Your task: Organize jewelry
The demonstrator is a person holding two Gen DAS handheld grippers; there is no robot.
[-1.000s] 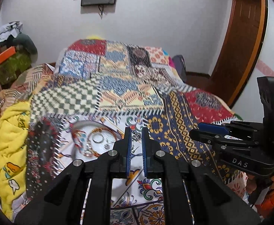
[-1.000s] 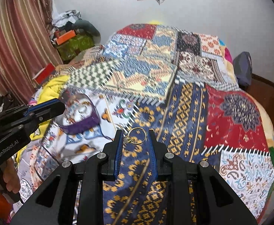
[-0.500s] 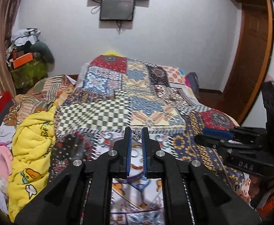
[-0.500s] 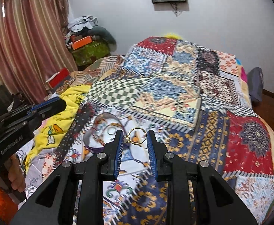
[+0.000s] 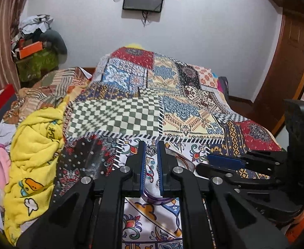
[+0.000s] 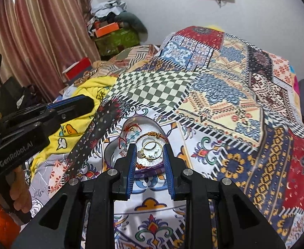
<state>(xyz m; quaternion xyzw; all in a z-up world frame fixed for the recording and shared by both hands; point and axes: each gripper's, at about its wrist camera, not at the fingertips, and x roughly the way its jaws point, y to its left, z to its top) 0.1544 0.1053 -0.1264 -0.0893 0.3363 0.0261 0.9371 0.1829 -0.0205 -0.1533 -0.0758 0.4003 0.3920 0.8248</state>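
Bed covered by patchwork quilt. Heart-shaped dish set on quilt, near yellow towel. Gold ring seen inside dish, between wide-spread fingers of right gripper. Small silver charm pinched by narrow left gripper, above dish. Curtain hung behind towel.

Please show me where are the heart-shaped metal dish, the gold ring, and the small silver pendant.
Heart-shaped metal dish (image 6: 112, 154): right wrist view, on its bare left rim.
Gold ring (image 6: 152, 147): right wrist view, on the band's front edge, inside the dish.
Small silver pendant (image 5: 151, 151): left wrist view, on its body between the left gripper's tips.
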